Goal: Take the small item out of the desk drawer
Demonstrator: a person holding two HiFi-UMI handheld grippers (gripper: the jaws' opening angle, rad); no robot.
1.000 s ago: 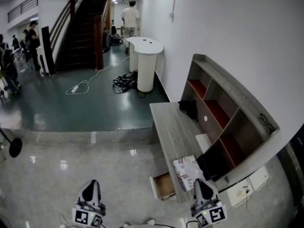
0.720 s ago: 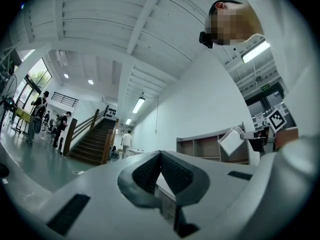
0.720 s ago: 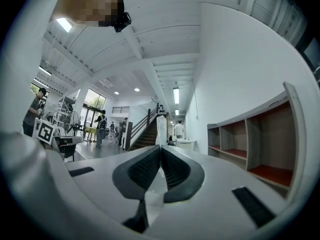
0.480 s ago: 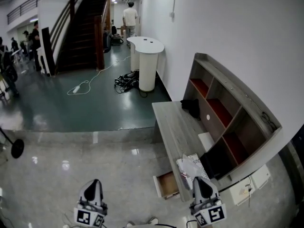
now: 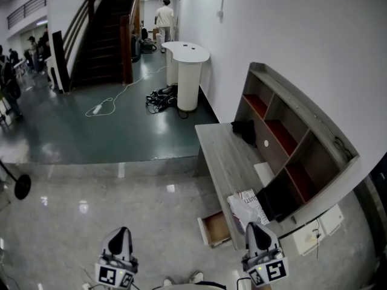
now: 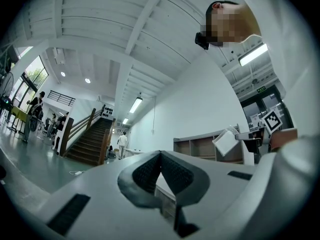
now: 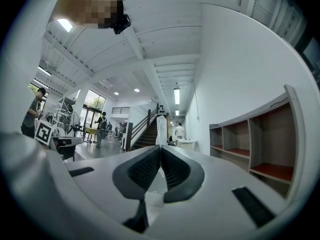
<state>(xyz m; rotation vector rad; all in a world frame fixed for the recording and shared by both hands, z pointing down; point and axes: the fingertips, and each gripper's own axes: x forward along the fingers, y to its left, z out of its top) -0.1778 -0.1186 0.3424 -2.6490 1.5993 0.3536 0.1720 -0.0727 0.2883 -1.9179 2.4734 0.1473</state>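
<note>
Drawer (image 5: 214, 229) stands pulled open under the near end of the worktop (image 5: 221, 157), beside a crumpled paper (image 5: 247, 205) lying on top. Its inside is too small to show whether the small item is there. The left hand-held gripper (image 5: 119, 231) and right hand-held gripper (image 5: 256, 230) are both closed and empty, short of the drawer.

The open drawer (image 5: 214, 228) was partly covered by the desk (image 5: 224, 156) edge, and its contents could not be made out. The left gripper (image 5: 119, 233) and right gripper (image 5: 259, 231) were cut off by the head view's bottom edge. Print on the paper (image 5: 248, 205) was too small to be read.
</note>
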